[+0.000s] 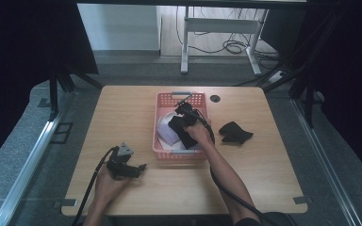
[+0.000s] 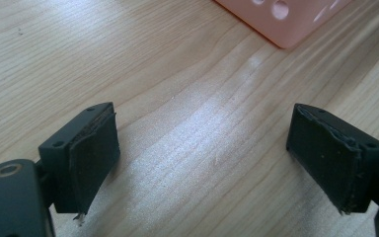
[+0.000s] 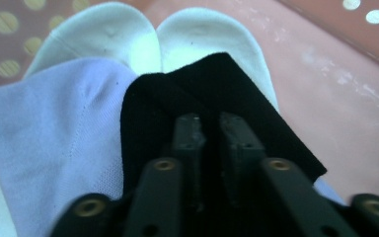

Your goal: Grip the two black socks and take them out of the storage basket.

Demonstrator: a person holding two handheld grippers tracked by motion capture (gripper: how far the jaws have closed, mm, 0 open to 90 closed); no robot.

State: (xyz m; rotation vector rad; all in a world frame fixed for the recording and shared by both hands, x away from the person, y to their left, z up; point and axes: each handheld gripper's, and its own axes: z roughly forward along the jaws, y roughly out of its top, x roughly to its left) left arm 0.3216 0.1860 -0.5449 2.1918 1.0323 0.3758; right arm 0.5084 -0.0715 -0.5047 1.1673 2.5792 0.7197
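A pink basket [image 1: 156,127] stands at the middle of the wooden table [image 1: 122,113]. My right gripper [image 1: 182,122] reaches into it and is shut on a black sock [image 1: 178,129]. In the right gripper view the jaws pinch the black sock [image 3: 202,94] at the gripper's [image 3: 211,123] tips. It lies over a lavender sock [image 3: 54,133] and a white pair [image 3: 123,34] on the basket floor [image 3: 335,84]. My left gripper [image 1: 140,168] rests low on the table to the basket's front left. Its jaws [image 2: 202,148] stand wide open over bare wood.
Another black sock [image 1: 234,133] lies crumpled on the table to the right of the basket. A corner of the basket [image 2: 281,19] shows ahead of the left gripper. A round cable hole [image 1: 215,98] sits near the table's far edge.
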